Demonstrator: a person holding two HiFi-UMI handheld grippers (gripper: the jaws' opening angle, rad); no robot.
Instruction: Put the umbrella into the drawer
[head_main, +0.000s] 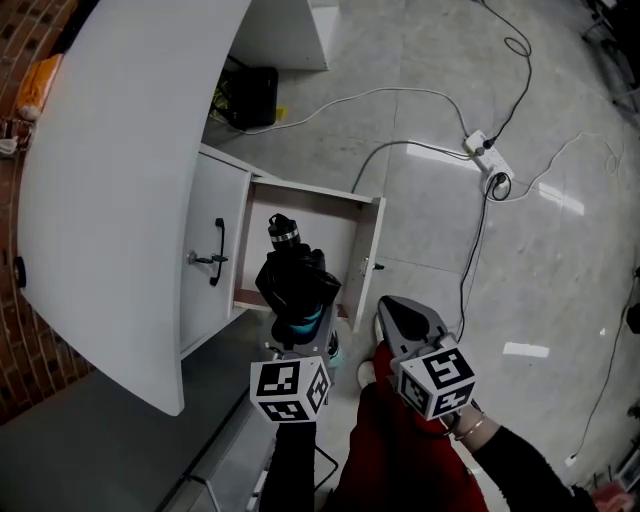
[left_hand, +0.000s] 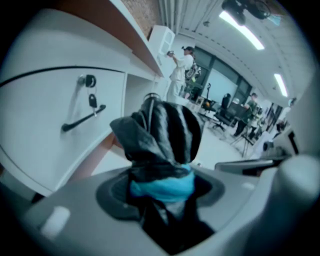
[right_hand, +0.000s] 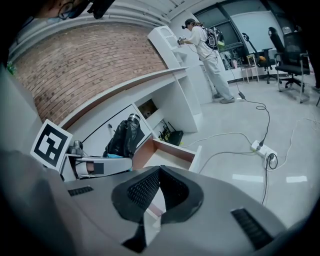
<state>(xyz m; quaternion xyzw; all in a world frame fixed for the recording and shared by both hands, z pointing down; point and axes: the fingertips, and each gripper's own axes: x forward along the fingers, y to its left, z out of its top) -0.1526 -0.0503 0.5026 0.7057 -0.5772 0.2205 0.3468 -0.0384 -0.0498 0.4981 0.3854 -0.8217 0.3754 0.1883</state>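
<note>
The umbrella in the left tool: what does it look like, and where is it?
The umbrella is a folded compact one, black, its glossy fabric bunched and creased, with a light blue band round it where the left tool clamps it. Its far end, a black cap with a silvery ring, points away from the tool. It is held over the open white drawer; only the tool visibly touches it.

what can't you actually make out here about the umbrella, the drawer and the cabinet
- Umbrella lower end: left gripper view, buried between the closed jaws of the left gripper.
- Drawer floor nearest the person: head view, covered by umbrella and gripper.
- Key on the cabinet door: left gripper view, blurred and small.
- Umbrella's height above the drawer: no view settles it.
</note>
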